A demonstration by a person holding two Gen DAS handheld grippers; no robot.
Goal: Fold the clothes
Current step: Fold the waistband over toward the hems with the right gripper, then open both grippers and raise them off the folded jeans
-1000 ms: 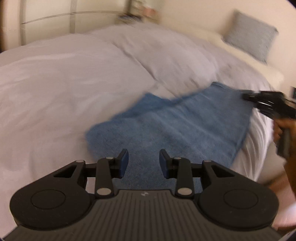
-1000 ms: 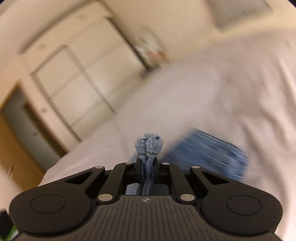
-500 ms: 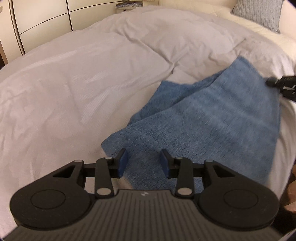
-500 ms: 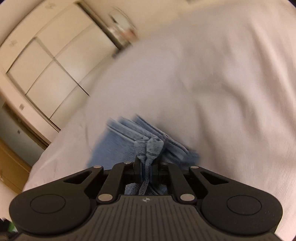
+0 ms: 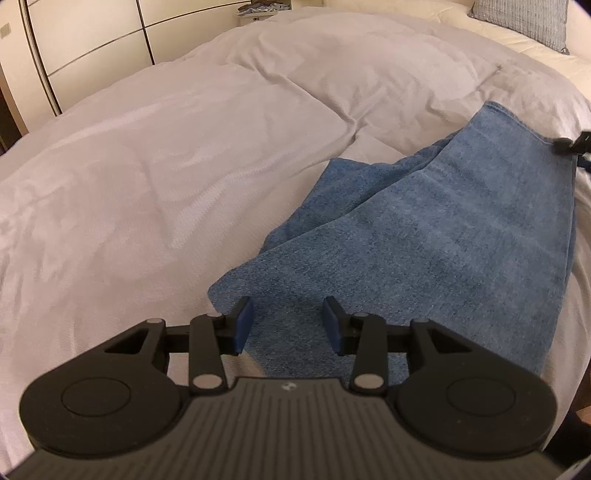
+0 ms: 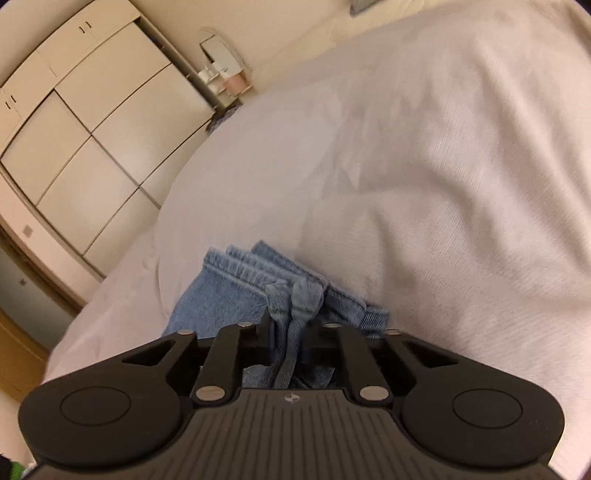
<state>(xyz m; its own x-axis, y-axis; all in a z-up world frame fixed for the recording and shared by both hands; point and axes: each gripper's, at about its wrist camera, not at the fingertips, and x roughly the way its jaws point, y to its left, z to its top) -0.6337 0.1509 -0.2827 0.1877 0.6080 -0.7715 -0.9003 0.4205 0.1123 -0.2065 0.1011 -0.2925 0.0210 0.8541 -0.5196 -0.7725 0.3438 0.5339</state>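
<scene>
left claw (image 5: 287, 325) sits low over the near end of the blue denim garment (image 5: 436, 236), jaws parted a moderate way and just been easing wider, blue pads either side of bare cloth with nothing pinched between them. the garment lies flat-ish on the white duvet (image 5: 166, 166) near the bed's edge, running away to the right, with a second layer poking out along its left side.

over in the right wrist view, the right claw (image 6: 291, 325) has just been opening up; there's a gap on both sides of the 2 bunched folds of the garment (image 6: 295, 295) that stand between the jaws, so it looks let go, cloth resting there rather than squeezed. the hemmed edges (image 6: 243, 266) of the denim fan out on the duvet (image 6: 424, 166) just past the fingertips.

in the left view the tip of that right claw (image 5: 570, 146) shows at the far right corner of the garment.

further back: cream wardrobe doors (image 6: 96, 125), a small shelf with cups (image 6: 225, 81), and a grey pillow (image 5: 521, 18) at the head of the bed.
</scene>
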